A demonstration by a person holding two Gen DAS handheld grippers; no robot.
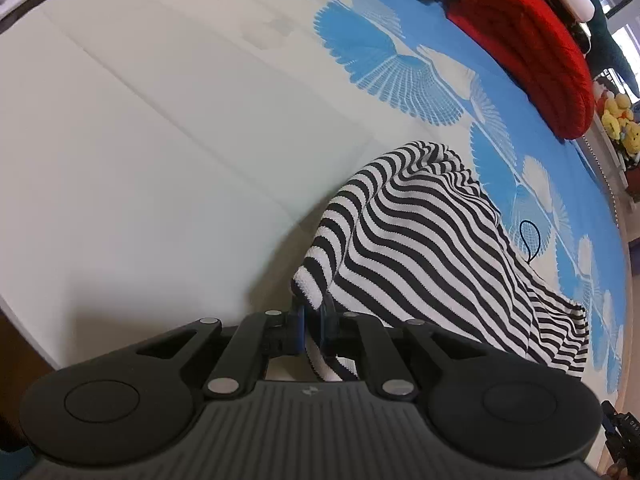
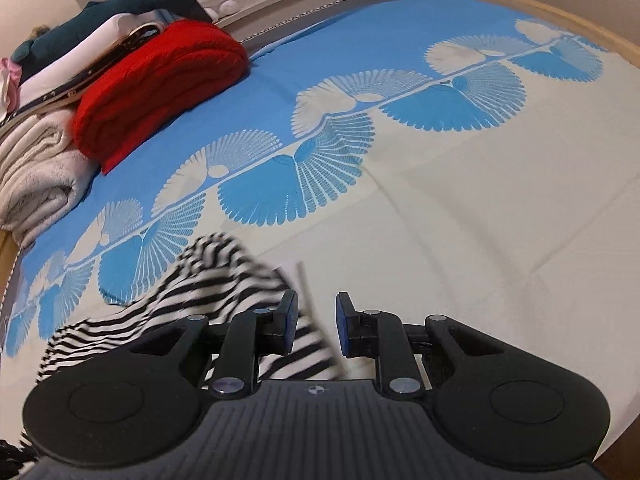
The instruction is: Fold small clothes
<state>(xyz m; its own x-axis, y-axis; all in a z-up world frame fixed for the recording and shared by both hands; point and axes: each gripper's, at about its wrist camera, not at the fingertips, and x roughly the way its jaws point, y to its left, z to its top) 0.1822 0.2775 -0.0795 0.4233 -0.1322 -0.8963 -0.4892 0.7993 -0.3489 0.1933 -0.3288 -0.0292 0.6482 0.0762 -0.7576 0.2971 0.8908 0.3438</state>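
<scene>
Now the left gripper [image 1: 313, 326] is clenched on a white-edged corner of the black-and-white striped knit garment [image 1: 432, 248], which drapes away from its blue pads toward the right of the left wrist view, over the cream and blue fan-patterned bedsheet [image 1: 180, 140]. In the right wrist view the right gripper [image 2: 316, 326] has its jaws parted; striped cloth lies blurred between and under them, gripped or not I cannot tell. A folded red knit blanket [image 2: 160, 88] sits upper left.
</scene>
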